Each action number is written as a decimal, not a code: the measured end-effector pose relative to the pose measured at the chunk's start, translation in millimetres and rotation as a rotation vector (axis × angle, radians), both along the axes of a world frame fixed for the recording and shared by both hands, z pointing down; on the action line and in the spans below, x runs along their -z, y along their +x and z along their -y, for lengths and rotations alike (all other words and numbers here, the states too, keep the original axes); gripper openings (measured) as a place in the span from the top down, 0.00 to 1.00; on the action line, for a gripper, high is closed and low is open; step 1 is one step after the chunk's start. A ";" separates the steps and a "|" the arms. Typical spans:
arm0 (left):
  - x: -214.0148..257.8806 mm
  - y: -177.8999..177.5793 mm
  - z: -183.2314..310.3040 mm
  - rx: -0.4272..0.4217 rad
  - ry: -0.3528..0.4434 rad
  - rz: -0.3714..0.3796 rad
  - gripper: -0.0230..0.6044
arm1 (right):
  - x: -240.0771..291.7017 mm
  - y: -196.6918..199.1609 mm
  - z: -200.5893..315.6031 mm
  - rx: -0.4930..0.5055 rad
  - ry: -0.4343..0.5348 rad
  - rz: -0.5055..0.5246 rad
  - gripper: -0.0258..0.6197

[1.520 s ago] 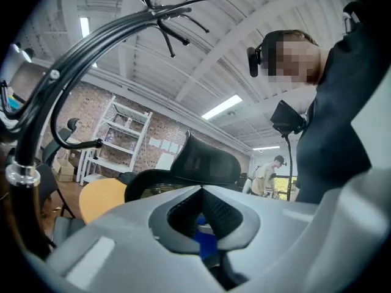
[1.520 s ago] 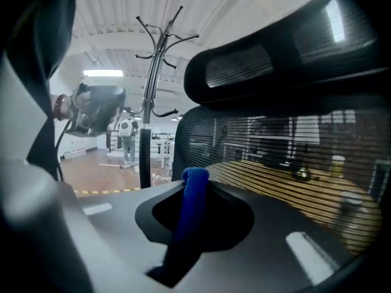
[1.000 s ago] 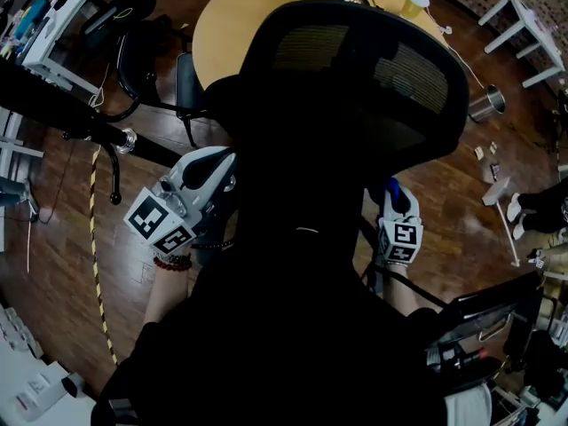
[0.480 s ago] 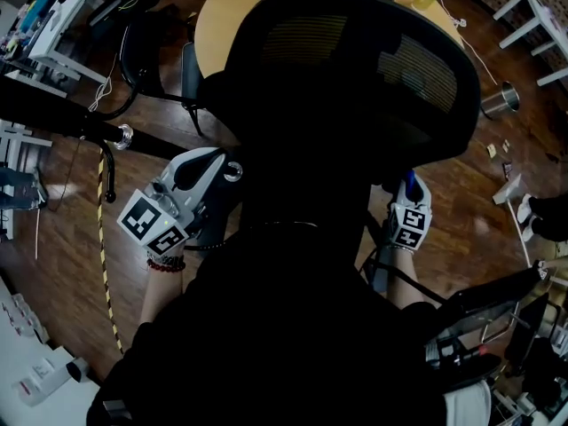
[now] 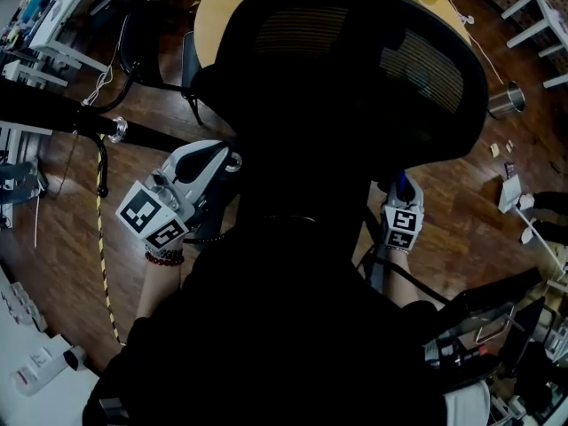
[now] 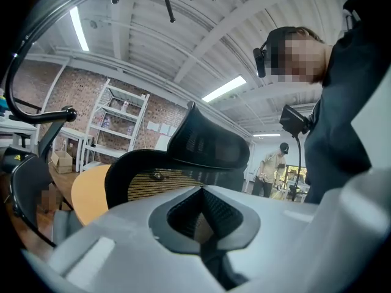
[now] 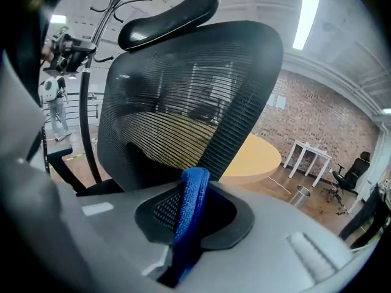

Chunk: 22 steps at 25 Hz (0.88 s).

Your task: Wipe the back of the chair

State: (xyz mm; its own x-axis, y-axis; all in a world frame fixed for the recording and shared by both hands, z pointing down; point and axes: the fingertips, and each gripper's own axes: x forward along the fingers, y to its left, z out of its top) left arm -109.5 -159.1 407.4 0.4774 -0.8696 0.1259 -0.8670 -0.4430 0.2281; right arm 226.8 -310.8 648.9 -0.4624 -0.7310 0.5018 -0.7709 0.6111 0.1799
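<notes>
Behind the chair back, right gripper with blue cloth now lower

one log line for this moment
left gripper: shut, empty | right gripper: shut on blue cloth | blue cloth: near lower edge of chair back, contact unclear

Chair back stands between left claw and right claw, which holds the cloth; table behind.

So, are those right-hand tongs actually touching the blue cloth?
Touching. The right gripper view shows the blue cloth pinched between the right tongs, its folded edge sticking out past them.
</notes>
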 end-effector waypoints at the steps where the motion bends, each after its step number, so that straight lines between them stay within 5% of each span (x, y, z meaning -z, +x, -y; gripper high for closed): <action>1: -0.5 -0.5 0.0 0.001 -0.002 0.000 0.95 | -0.5 -0.6 1.3 -0.014 0.005 0.001 0.90; 6: -3.2 -6.7 -0.2 0.003 -0.013 -0.011 0.95 | -0.3 -5.0 3.1 -0.036 0.028 0.006 0.90; 11: -0.8 -2.2 3.3 -0.024 -0.011 -0.007 0.95 | 1.6 -38.5 -6.5 0.075 0.038 -0.009 0.90; 22: -5.4 1.8 -4.0 -0.008 -0.017 -0.022 0.95 | 3.0 -89.6 -12.2 0.134 0.028 0.032 0.90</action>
